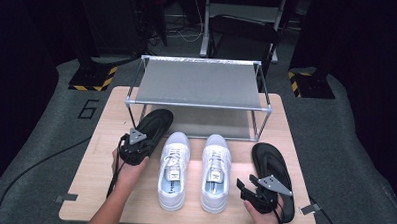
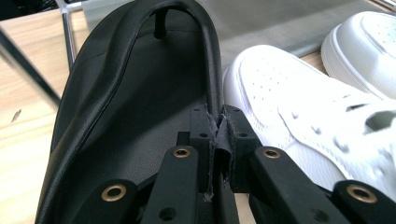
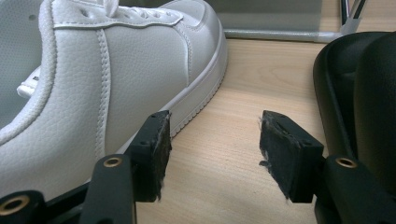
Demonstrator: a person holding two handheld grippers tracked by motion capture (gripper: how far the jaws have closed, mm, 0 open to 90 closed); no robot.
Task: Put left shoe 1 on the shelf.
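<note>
Left gripper (image 2: 218, 140) clamped on black flip-flop (image 2: 140, 116) strap | light, floppy, best pinched there | right gripper (image 3: 212, 154) wide, empty

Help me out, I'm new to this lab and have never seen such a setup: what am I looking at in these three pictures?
A person sits at a wooden table and works a hand-held gripper in each hand. The wide picture comes from a camera above; the other two ride on the grippers and look along their black jaws. On the table stand a metal shoe rack, a pair of white sneakers and two black flip-flops. The left gripper is shut on the strap of the left flip-flop, close to the rack. The right gripper is open, empty, low over the table between a sneaker and the right flip-flop.
</note>
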